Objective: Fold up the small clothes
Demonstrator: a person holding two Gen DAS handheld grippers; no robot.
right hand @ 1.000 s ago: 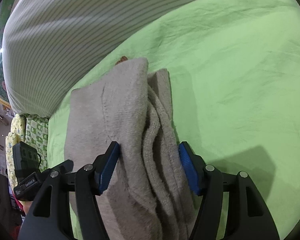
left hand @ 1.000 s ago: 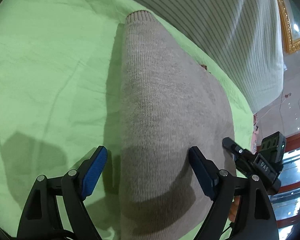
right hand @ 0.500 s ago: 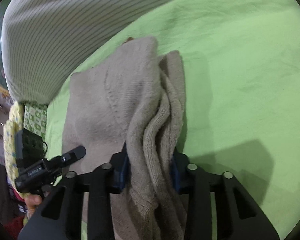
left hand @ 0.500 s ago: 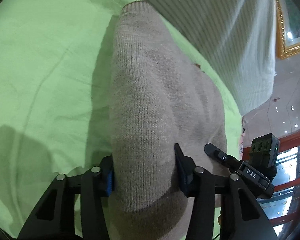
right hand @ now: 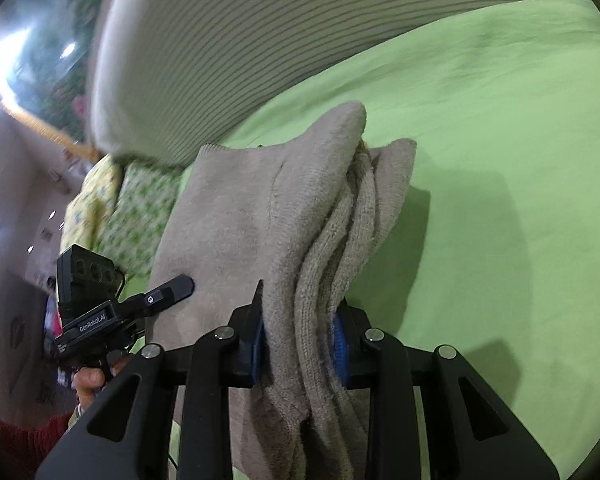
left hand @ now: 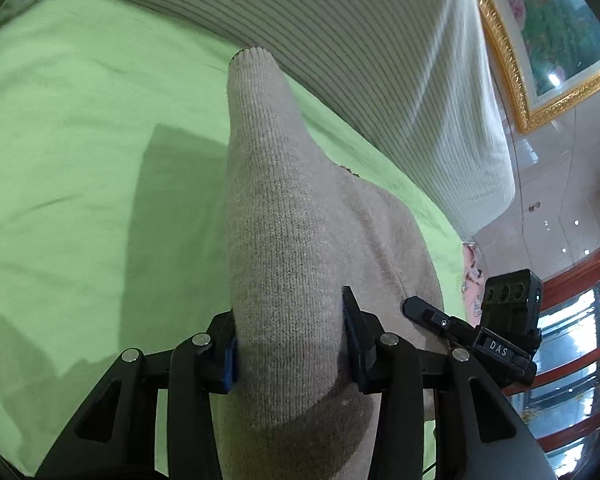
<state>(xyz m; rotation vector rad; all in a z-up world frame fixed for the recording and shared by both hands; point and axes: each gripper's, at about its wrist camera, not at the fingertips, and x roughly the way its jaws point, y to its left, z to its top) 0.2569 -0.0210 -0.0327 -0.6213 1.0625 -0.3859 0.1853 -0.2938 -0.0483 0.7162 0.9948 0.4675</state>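
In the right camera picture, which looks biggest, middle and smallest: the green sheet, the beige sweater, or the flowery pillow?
1. Green sheet
2. Beige sweater, though it is nearest the camera, which makes it look bigger
3. Flowery pillow, partly hidden behind the sweater

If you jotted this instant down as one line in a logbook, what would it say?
left gripper: jaws just closed, gripping beige knit garment | right gripper: jaws just closed on bunched folds | garment lifted over green sheet

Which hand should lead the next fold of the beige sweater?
Probably the right. The right gripper pinches the bunched layers of the beige knit sweater, with bare green sheet beside it. The left gripper clamps one smooth sleeve-like part, so it can follow.
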